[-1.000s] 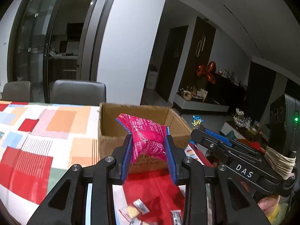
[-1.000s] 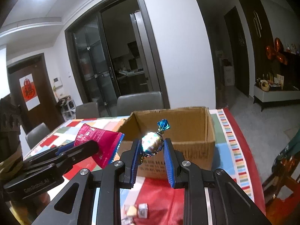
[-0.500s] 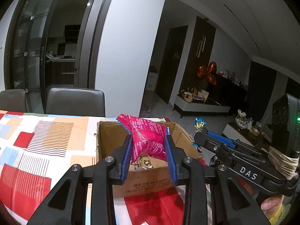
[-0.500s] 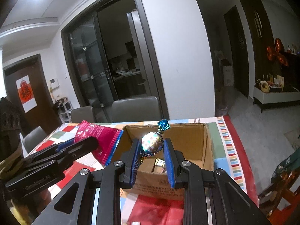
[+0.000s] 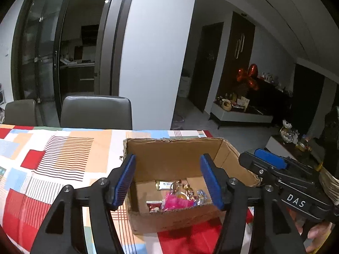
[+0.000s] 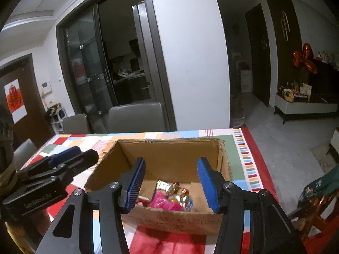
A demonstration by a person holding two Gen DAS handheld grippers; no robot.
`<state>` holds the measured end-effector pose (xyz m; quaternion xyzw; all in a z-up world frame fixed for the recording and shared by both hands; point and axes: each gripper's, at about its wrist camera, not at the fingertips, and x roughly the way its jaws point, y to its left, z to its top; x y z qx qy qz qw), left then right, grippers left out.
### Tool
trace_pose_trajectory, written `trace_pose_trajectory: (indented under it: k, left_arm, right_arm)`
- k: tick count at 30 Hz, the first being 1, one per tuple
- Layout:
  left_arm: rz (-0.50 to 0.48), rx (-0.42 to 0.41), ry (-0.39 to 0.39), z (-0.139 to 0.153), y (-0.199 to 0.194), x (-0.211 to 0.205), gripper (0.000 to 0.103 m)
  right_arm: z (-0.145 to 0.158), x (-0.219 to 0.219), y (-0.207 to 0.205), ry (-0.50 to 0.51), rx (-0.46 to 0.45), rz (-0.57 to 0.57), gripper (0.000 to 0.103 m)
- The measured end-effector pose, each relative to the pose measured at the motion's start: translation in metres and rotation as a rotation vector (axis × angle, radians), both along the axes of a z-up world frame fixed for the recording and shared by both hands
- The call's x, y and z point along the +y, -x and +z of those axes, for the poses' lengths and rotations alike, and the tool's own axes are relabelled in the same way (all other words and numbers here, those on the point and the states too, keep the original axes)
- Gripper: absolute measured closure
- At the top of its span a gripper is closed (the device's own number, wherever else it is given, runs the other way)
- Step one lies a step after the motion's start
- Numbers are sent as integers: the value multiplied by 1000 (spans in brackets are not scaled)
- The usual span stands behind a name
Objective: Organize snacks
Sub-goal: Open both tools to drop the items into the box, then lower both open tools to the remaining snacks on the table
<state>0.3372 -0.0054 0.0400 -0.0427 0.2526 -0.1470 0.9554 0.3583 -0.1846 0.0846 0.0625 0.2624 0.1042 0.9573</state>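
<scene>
Both your grippers, the left gripper (image 5: pixel 168 178) and the right gripper (image 6: pixel 170 182), hang spread and empty above the cardboard box (image 5: pixel 175 150). The pink packet (image 6: pixel 162 202) and foil-wrapped candies (image 6: pixel 180 191) lie on the box floor, near its front wall. They look light, crinkly and slippery; pinch a wrapper by its twisted end. Only the right view shows the box's right outer wall.

The cardboard box's (image 5: pixel 180 220) near wall hides part of the snack pile (image 6: pixel 171 196), whose wrappers' print is too small to read.
</scene>
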Motion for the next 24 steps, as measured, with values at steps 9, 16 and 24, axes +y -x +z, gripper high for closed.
trace_pose_trajectory:
  k: [9,16,24]
  left_arm:
    - [-37,-35,-38,5,48,4,36]
    - [-75,-44,-81,0,87,5,35]
    - [-146,-30,-181,-20,111,-1,35]
  right_arm:
    - [2,-2,46,-30,11,-9,51]
    - [-8,-5,79,-55,60,-14,50]
    - [-37,-7,107,-77,184,-51,50]
